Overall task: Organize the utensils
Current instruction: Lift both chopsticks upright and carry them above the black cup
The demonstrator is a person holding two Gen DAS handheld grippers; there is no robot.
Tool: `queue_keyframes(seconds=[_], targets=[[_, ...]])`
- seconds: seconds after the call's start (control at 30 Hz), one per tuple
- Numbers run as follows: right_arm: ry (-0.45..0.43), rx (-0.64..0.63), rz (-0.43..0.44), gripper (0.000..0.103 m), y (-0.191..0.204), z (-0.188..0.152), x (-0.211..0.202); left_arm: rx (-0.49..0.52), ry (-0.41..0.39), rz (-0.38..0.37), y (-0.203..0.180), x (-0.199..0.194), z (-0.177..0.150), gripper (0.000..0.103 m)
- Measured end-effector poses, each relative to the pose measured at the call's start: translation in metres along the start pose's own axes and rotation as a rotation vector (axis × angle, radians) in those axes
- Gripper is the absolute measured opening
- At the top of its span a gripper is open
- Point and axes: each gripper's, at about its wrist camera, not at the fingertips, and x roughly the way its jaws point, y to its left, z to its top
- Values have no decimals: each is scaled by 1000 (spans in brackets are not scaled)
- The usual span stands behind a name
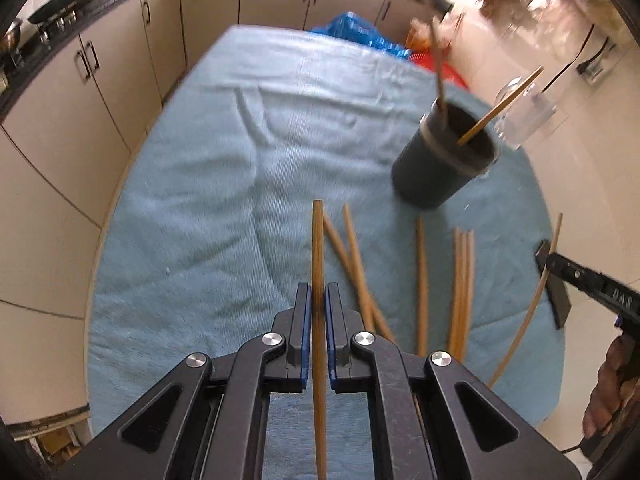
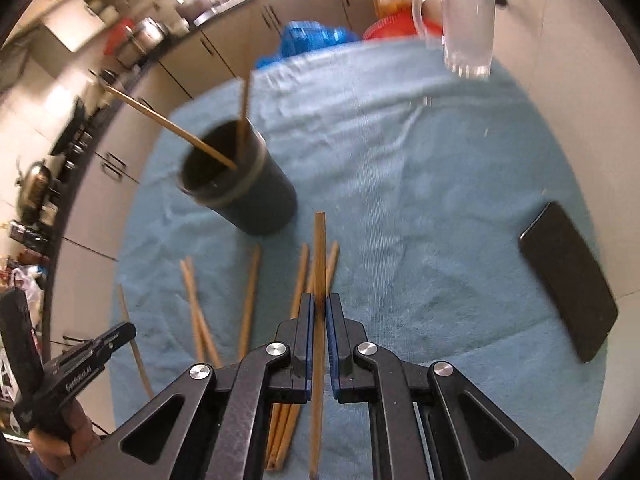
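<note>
— What am I holding here?
— In my left gripper (image 1: 318, 300), a wooden chopstick (image 1: 317, 248), matt and smooth.
— And underneath?
— A blue terry towel (image 1: 224, 184), nubbly cloth. My dark cup (image 1: 442, 164) looks like matt plastic, though it's blurred. The glass tumbler (image 2: 468, 36) is clear and glossy.

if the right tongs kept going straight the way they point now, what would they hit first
Probably the blue towel just right of the dark cup. The right tongs, shut on a chopstick, aim past the loose chopsticks. Depth is unclear, so the cup's side might come first.

Two wrist fisheyes, steeply downward, close over blue cloth (image 1: 208, 168), sharing dark cup (image 2: 256, 196)
</note>
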Motion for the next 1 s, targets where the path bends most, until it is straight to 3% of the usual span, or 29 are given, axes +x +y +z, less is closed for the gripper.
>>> queue_keyframes(seconds=[0.27,1.0], targets=[[-146,-94,26,6,13,-9,-53,12,-96,-6,-15,-39,8,6],[-236,-141,76,6,13,-12,-85,7,-187,-3,-32,-76,4,6]])
